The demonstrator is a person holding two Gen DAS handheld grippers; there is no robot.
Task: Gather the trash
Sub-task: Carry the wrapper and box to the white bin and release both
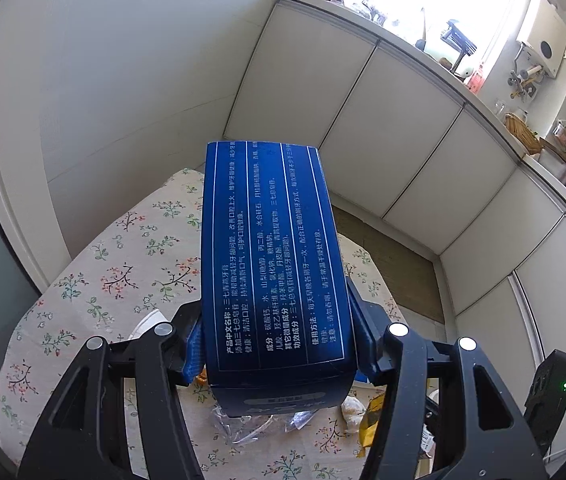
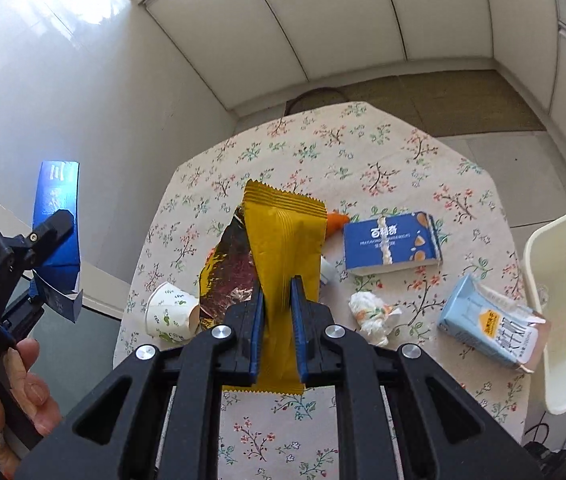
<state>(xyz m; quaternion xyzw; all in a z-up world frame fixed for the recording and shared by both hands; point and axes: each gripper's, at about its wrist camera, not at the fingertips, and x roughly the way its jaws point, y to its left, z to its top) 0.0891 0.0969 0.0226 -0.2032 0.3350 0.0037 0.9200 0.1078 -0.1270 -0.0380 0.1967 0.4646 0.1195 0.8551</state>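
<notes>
Clenched between the blue pads of the right gripper [image 2: 277, 320], a yellow snack wrapper [image 2: 283, 240] with a foil-lined torn side hangs clear above the floral tabletop [image 2: 403, 152]. The left gripper [image 1: 279, 344] has its jaws grasping a dark blue toothpaste box [image 1: 271, 248] by its 2 long sides, held up in the air off the tabletop's left edge. By my reading, 2 pieces of trash are picked up but not yet dropped anywhere, and the cream bin [image 2: 563, 300] at the right edge of the tabletop looks like the likely place for them. Left lying are a paper cup [image 2: 171, 312] on its side, a blue biscuit box [image 2: 391, 242], a crumpled tissue [image 2: 373, 312], a pale blue drink carton [image 2: 491, 324] near the bin, and a small orange scrap [image 2: 337, 222] beside the biscuit box, so most of the collecting remains. Only the right wrist view shows this spread, the bin, and the person's hand [image 2: 23, 384] on the left gripper's handle; the left wrist view instead shows clear crumpled plastic [image 1: 251, 424] under the toothpaste box and the kitchen counter [image 1: 483, 104] by the window.
</notes>
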